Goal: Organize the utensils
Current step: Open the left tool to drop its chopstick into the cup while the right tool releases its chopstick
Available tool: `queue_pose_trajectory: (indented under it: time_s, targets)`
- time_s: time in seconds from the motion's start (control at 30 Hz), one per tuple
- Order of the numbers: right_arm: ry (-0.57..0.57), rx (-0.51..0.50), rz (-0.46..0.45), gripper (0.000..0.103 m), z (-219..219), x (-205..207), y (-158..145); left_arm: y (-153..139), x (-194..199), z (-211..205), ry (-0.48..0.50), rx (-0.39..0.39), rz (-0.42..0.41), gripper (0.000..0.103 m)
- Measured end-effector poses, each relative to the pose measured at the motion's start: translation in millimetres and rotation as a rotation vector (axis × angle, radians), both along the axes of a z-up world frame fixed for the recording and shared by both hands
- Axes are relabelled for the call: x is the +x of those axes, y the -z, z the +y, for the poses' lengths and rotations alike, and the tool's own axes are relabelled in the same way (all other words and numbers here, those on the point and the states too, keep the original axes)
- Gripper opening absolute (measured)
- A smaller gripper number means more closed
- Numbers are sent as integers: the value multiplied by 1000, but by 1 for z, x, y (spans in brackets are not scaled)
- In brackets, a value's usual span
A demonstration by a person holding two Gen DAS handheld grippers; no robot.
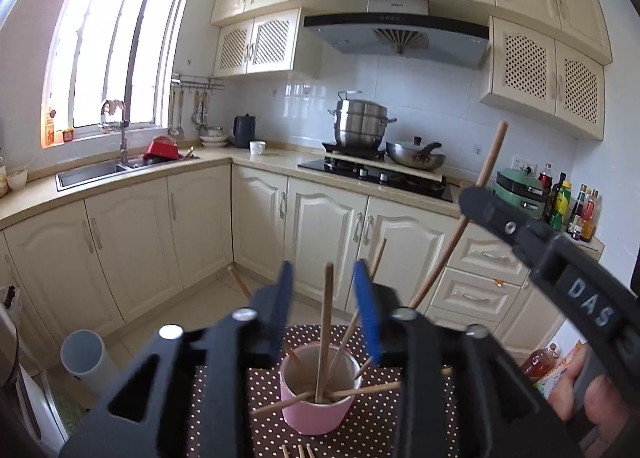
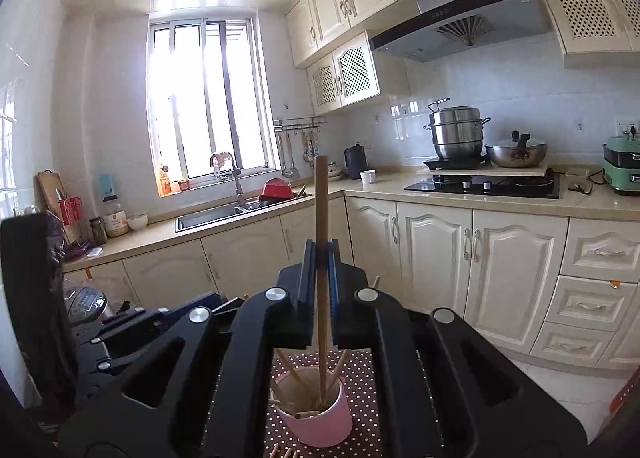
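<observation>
A pink cup [image 1: 318, 398] stands on a brown polka-dot cloth [image 1: 372, 426] with several wooden chopsticks leaning in it. My left gripper [image 1: 326, 294] hangs just above the cup, open. One upright chopstick [image 1: 327, 318] stands between its blue pads, touching neither, with its lower end in the cup. My right gripper [image 2: 320, 254] is shut on another chopstick [image 2: 321, 198], held nearly upright with its lower end reaching into the pink cup [image 2: 316, 414]. In the left wrist view the right gripper [image 1: 474, 198] comes in from the right with that chopstick [image 1: 492, 162] slanting. Loose chopsticks [image 1: 372, 390] lie on the cloth beside the cup.
A person's hand [image 1: 592, 390] holds the right gripper's handle. A grey tube [image 1: 84, 354] stands on the floor at left, and an oil bottle [image 1: 540, 364] at right. Cream cabinets [image 1: 320, 234], a sink [image 1: 92, 174] and a stove [image 1: 376, 174] line the far walls. A rice cooker [image 2: 86, 304] sits low left.
</observation>
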State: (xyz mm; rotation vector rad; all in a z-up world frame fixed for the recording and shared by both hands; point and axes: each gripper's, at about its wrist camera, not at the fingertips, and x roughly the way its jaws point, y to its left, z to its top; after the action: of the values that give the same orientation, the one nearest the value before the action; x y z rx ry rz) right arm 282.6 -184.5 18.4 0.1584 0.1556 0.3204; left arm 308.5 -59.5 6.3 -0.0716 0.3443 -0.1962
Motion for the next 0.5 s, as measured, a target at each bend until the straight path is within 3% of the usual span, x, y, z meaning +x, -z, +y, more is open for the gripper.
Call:
queue_pose_trajectory:
  time_s: [0.13,0.5]
  targets:
    - [-13,-17,16,6,7,4,6,-7,-7,5,0,7,-15,36]
    - [-37,-48,68,6,14,4,20,-12,-21,16,-87,54,-32,50]
